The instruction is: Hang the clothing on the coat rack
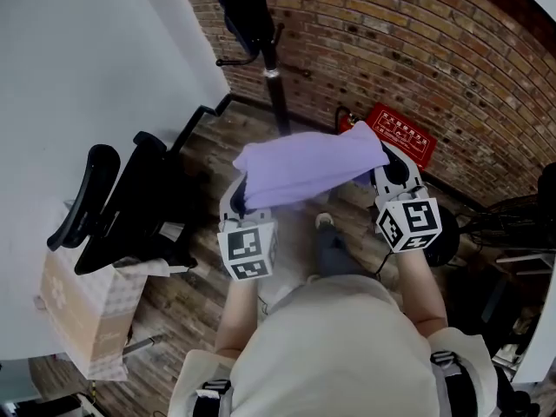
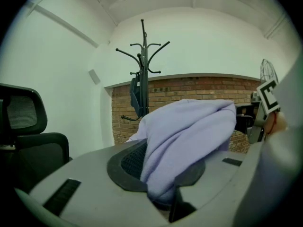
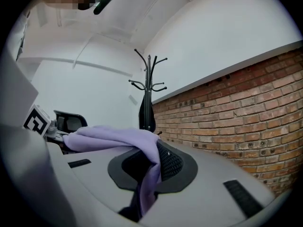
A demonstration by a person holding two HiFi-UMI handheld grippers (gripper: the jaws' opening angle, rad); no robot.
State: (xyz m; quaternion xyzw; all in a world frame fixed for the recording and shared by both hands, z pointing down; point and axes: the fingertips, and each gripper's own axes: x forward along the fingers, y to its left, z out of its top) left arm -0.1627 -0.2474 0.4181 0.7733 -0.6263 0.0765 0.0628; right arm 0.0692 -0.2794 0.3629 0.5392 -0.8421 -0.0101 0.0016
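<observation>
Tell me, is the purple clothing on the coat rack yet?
Not yet. The purple clothing hangs between the left tool and right tool, both shut on it; the coat rack stands ahead.

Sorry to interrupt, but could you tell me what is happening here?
A person holds a purple garment stretched between two handheld grippers: the left gripper and the right gripper are each shut on an edge of it. They face a coat rack by the brick wall, where a dark garment hangs already. The purple one is not yet on the rack.
</observation>
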